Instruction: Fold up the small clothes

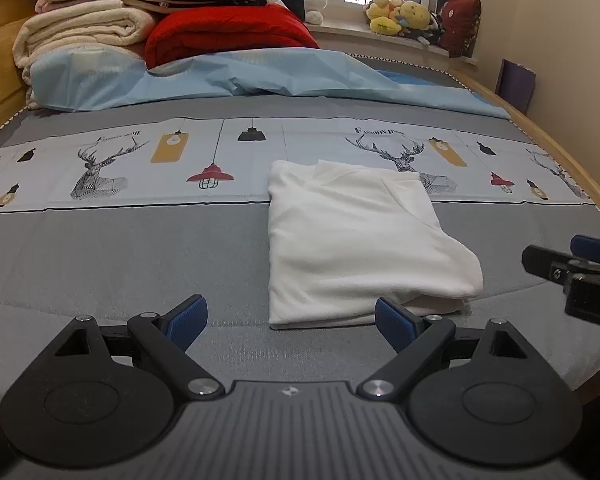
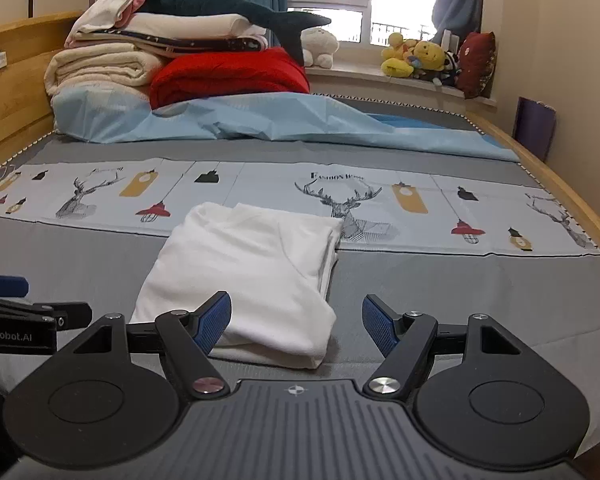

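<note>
A white garment (image 1: 352,240) lies folded into a rough rectangle on the grey bed cover (image 1: 120,264); it also shows in the right wrist view (image 2: 252,276). My left gripper (image 1: 292,320) is open and empty, just short of the garment's near edge and a little left of it. My right gripper (image 2: 296,324) is open and empty, with the garment's near right corner between its blue pads. The right gripper's tip (image 1: 572,268) shows at the right edge of the left wrist view, and the left gripper's tip (image 2: 20,312) at the left edge of the right wrist view.
A band printed with deer and lamps (image 1: 100,164) crosses the cover behind the garment. A light blue sheet (image 1: 228,76), a red quilt (image 1: 228,32) and stacked blankets (image 1: 84,28) fill the head end. Plush toys (image 1: 400,14) sit on the windowsill. A wooden bed frame (image 1: 572,160) runs along the right.
</note>
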Action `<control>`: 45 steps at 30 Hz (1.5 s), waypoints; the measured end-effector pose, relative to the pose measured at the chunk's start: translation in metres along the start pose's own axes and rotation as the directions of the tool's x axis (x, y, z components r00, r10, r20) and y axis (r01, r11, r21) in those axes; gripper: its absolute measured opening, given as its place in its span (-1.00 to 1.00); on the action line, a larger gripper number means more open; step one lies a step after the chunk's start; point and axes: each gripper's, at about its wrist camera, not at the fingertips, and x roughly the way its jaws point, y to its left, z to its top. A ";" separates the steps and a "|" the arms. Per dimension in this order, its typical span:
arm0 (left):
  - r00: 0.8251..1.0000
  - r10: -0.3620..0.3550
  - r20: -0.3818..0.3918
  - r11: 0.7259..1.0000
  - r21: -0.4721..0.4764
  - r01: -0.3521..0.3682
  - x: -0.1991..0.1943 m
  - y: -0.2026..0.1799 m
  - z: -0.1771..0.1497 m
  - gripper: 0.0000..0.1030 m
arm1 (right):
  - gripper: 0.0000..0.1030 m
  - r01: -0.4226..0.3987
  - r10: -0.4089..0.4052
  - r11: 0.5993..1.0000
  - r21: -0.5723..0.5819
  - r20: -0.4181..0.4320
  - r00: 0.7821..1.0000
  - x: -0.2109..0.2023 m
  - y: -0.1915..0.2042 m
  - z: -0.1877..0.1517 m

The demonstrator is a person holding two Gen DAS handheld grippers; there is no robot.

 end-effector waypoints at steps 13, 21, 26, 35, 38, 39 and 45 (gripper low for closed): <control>0.998 -0.017 -0.058 0.998 -0.061 0.014 0.012 0.002 0.000 0.82 | 0.44 -0.014 0.015 1.000 0.007 -0.067 0.998 0.016 0.008 -0.003; 0.998 -0.025 -0.060 0.998 -0.067 0.021 0.011 0.003 0.000 0.82 | 0.45 -0.021 0.019 1.000 -0.021 -0.062 0.998 0.014 0.013 -0.004; 0.997 -0.032 -0.067 0.997 -0.066 0.028 0.012 0.003 -0.001 0.82 | 0.46 -0.023 0.021 1.000 -0.020 -0.057 0.998 0.013 0.012 -0.004; 0.997 -0.034 -0.069 0.998 -0.059 0.030 0.014 0.001 -0.001 0.82 | 0.47 -0.021 0.019 1.000 -0.024 -0.064 0.998 0.015 0.013 -0.003; 0.997 -0.035 -0.069 0.998 -0.060 0.031 0.014 0.001 -0.001 0.82 | 0.47 -0.021 0.019 0.999 -0.024 -0.064 0.998 0.015 0.014 -0.003; 0.997 -0.036 -0.069 0.998 -0.059 0.032 0.014 0.001 -0.001 0.82 | 0.47 -0.021 0.019 0.999 -0.024 -0.064 0.998 0.015 0.014 -0.003; 0.997 -0.038 -0.068 0.998 -0.058 0.034 0.014 0.000 -0.001 0.82 | 0.48 -0.023 0.021 0.999 -0.030 -0.061 0.998 0.014 0.016 -0.003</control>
